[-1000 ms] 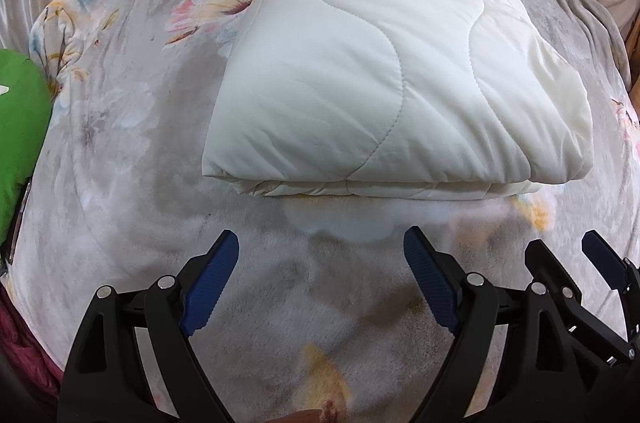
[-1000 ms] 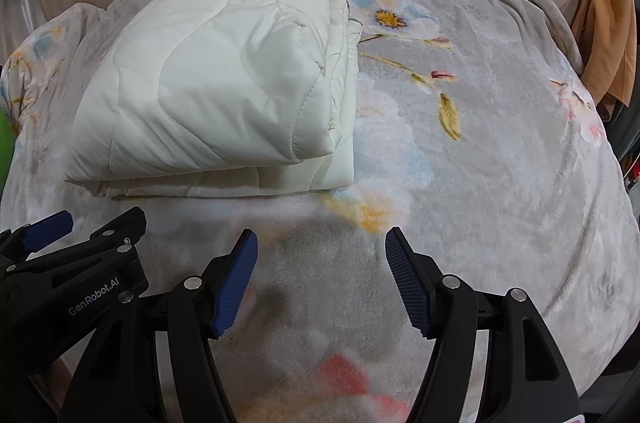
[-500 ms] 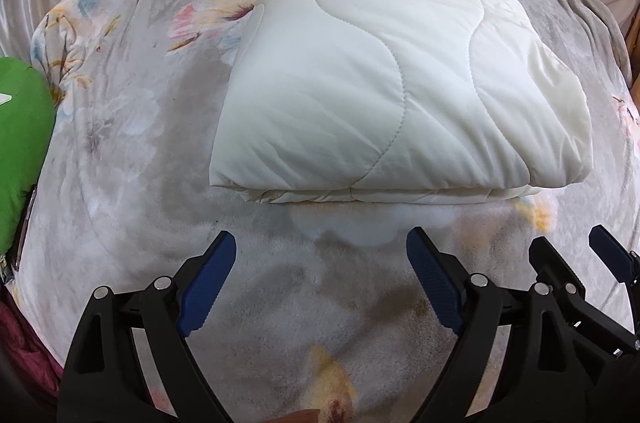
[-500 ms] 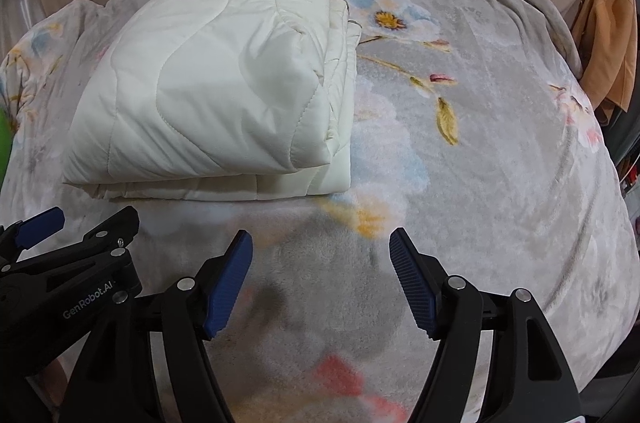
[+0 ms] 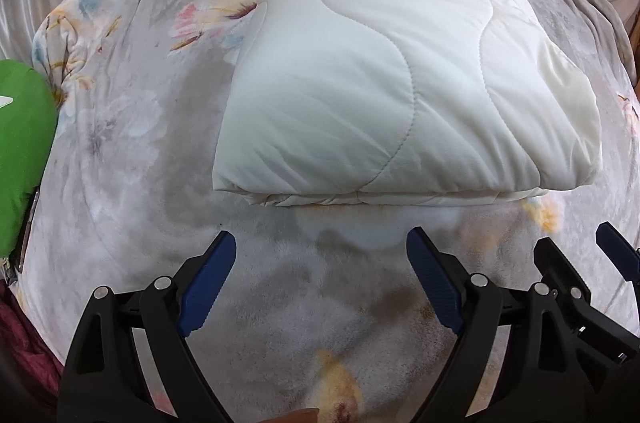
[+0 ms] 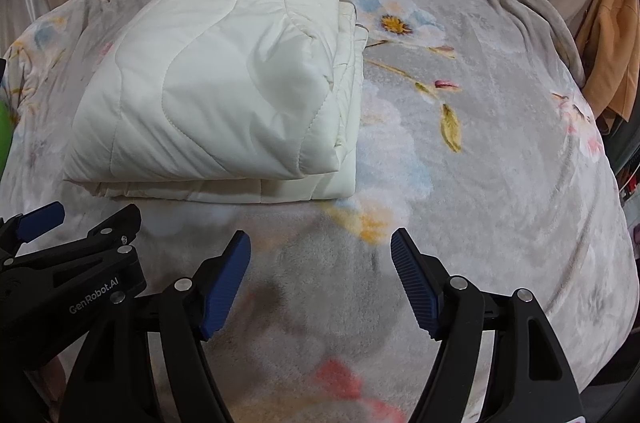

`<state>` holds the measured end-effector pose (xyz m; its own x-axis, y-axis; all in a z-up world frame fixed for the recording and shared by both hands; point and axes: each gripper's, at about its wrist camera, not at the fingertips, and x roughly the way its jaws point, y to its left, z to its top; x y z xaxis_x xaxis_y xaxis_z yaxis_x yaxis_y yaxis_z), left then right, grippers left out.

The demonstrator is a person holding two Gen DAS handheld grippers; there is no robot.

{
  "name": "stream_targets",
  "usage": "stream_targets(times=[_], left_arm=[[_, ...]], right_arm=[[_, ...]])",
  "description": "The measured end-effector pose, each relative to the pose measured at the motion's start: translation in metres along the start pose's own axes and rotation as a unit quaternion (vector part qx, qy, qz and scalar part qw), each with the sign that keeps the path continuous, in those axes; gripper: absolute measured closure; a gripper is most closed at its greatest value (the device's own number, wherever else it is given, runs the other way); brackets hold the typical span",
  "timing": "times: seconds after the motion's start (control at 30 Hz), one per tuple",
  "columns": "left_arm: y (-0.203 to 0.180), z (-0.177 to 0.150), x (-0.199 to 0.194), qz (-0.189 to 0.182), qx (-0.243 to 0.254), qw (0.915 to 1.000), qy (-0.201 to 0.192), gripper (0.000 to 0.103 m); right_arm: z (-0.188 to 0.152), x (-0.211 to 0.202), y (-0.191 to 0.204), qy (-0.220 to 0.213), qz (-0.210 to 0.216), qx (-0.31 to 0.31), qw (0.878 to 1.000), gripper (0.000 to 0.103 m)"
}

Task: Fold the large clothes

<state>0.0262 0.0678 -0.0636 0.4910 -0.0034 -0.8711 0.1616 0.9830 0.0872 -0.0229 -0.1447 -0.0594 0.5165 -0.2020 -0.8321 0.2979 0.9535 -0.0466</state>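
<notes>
The folded white quilt [image 5: 404, 75] is seen at twelve o'clock; left claw [image 5: 320, 287] and right claw [image 6: 320, 279] are held apart, empty.

Far left of the left tongs [image 5: 321, 283], a green thing [image 5: 24, 159] is cut off by the frame edge and cannot be identified. Well right of the right tongs [image 6: 320, 277], an orange cloth [image 6: 612, 51] is partly cropped. The quilt [image 6: 224, 83] hides the bed beneath it.
</notes>
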Motion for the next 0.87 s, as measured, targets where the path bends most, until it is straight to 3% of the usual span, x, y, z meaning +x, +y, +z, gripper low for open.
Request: stream_targets(times=[0.87], left_arm=[[-0.0021,0.0035,0.0034,-0.015,-0.003,0.9999,0.004,0.018]], right_arm=[[0.0041,0.0030,-0.0038,0.006,-0.002,0.008,1.000,0.032]])
